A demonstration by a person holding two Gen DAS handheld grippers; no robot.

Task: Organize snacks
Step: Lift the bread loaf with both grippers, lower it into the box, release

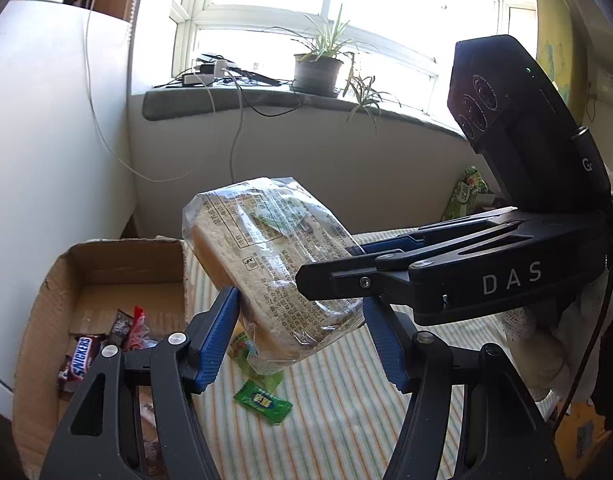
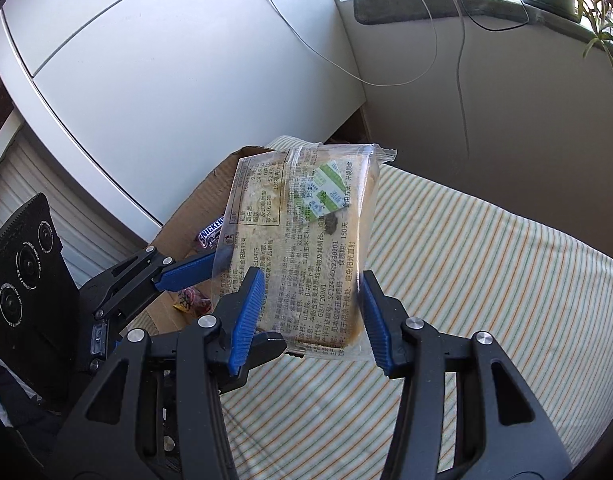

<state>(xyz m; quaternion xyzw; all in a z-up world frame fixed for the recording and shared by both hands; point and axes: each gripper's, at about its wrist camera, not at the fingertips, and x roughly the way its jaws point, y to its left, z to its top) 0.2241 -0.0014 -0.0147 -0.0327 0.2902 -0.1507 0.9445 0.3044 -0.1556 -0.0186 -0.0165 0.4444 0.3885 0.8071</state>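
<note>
I have the bread packet [image 1: 274,268] up in the air between both tools, above the striped cloth [image 1: 346,392] and just right of the cardboard box [image 1: 38,320]. My left gripper [image 1: 302,340] has its blue pads [image 1: 216,340] pressed on the packet's two sides, and my right gripper [image 2: 310,312] pinches the same packet from the other end, pads hard against the wrapper.

As I judge it, the job is partly done. The box at the near left already holds a Snickers bar [image 1: 80,356] and a few other small wrapped sweets (I cannot read their labels). Left to do: get this packet into the box, then the green candy [image 1: 262,398] lying loose on the cloth below it, with another greenish wrapper just beyond it, half hidden under the packet. A green bag [image 1: 466,196] at the far right may also want sorting.

The packet is a squarish slab of pale brown sliced bread in thin clear film, printed with dense black text and crinkled at the sealed ends; it looks soft and liable to squash. The box is plain corrugated card, flaps up and edges ragged. The cloth is soft, with fine green and orange stripes.
</note>
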